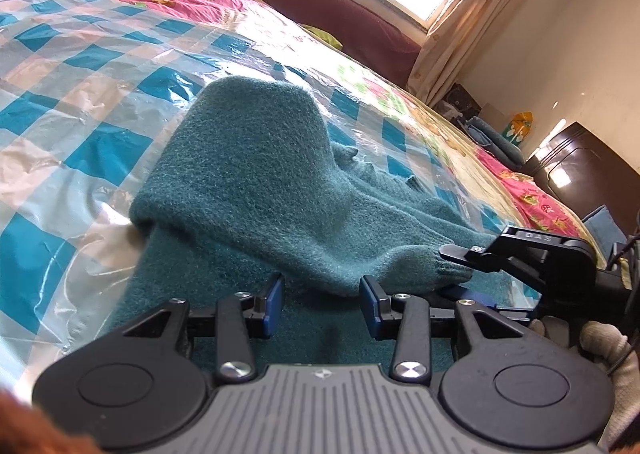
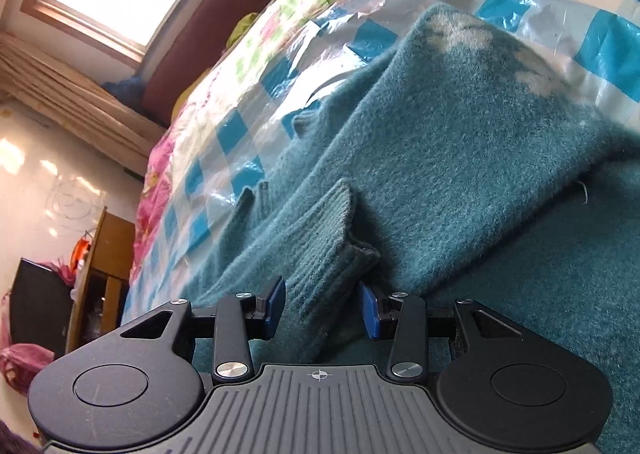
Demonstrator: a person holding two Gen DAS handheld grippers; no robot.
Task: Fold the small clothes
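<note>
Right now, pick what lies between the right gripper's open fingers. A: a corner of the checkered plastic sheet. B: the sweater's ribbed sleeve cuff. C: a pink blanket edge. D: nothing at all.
B: in the right wrist view the teal sweater's ribbed sleeve cuff runs down between the spread blue pads of the right gripper, which are not closed on it.

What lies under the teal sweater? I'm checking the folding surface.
Under the teal sweater lies clear plastic sheeting over a blue checked cover. What's beneath its middle is hidden.

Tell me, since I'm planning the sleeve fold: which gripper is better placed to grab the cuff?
Probably right. The ribbed cuff sits between the right gripper fingers, open around it; the left gripper is open beside it.
</note>
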